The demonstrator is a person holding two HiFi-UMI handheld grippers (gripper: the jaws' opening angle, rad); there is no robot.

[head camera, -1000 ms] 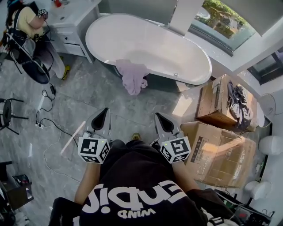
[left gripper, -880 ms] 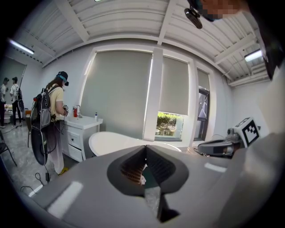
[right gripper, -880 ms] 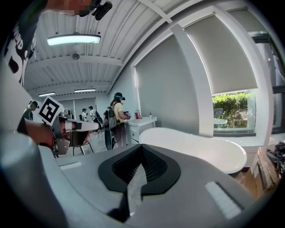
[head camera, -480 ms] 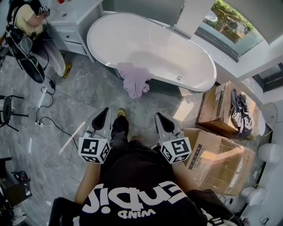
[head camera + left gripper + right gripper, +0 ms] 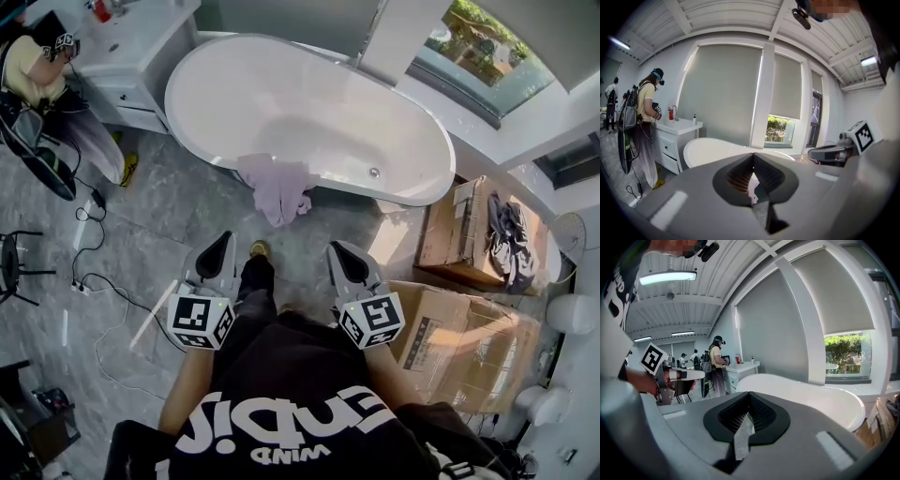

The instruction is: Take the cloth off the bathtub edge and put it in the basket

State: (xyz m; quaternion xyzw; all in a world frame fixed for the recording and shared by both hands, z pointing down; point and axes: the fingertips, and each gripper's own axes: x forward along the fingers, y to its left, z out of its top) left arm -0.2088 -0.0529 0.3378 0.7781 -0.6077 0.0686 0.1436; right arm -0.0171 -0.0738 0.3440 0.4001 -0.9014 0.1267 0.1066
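Observation:
A pale lilac cloth [image 5: 277, 187] hangs crumpled over the near edge of the white bathtub [image 5: 309, 112], its ends drooping toward the grey floor. My left gripper [image 5: 221, 244] and right gripper [image 5: 337, 251] are held side by side in front of my body. Both point at the tub and stand a stride short of the cloth, shut and with nothing in them. In the left gripper view the left gripper [image 5: 753, 154] shows the cloth [image 5: 753, 185] through the slit under its tips. The right gripper [image 5: 749, 393] looks along the tub [image 5: 811, 394]. No basket shows in any view.
Cardboard boxes [image 5: 469, 225] stand to the right of the tub, one with dark clothes [image 5: 506, 225] on it. At the far left a person [image 5: 37, 66] stands by a white vanity [image 5: 141, 56]. Cables [image 5: 94, 272] lie on the floor at the left.
I have stepped toward the tub: it and the cloth now lie nearer and further left in the head view. A leg has come forward between the grippers. Both stay shut.

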